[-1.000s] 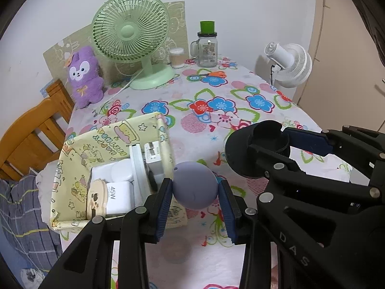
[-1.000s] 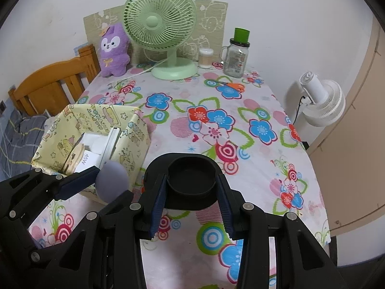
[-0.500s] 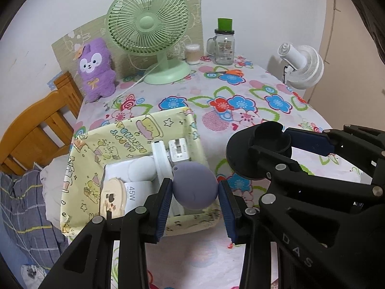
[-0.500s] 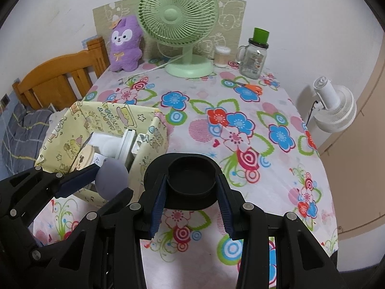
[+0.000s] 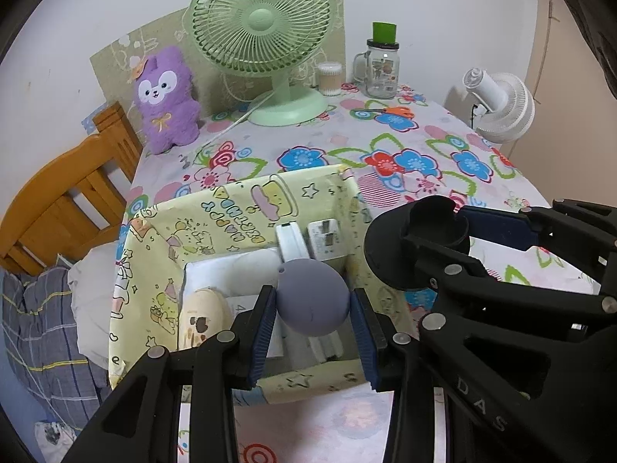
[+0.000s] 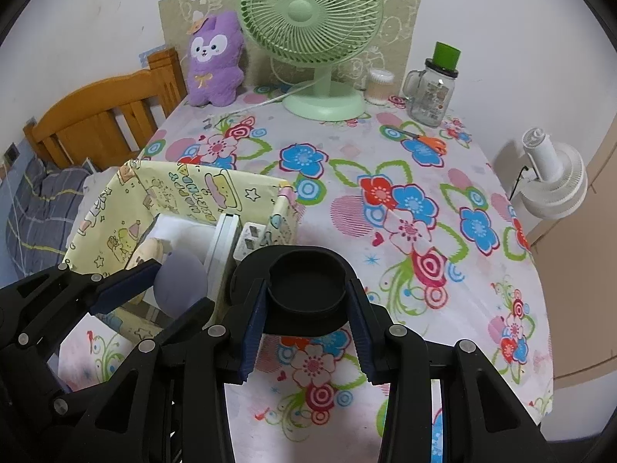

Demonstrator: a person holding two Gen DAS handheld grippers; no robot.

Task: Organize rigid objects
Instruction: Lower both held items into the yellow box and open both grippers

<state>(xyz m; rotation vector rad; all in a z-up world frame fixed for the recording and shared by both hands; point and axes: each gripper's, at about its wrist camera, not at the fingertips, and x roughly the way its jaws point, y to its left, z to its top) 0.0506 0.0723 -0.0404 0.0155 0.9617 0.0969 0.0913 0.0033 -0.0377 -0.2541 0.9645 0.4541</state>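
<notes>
The left gripper clamps a round grey-purple ball over the open yellow cartoon-print fabric box of white chargers on the floral-clothed bench. Beside it, the right gripper grips a black round cup-shaped holder.

Soft even light, fisheye-bowed edges

A smooth grey-lilac ball is clamped between the left gripper pads, held above the open yellow cartoon-print box. That box sits at the desk's left edge and holds white chargers, standing on end, and a beige round piece. A black round dish-shaped holder, opening up, is pinched in the right gripper just right of the box.
</notes>
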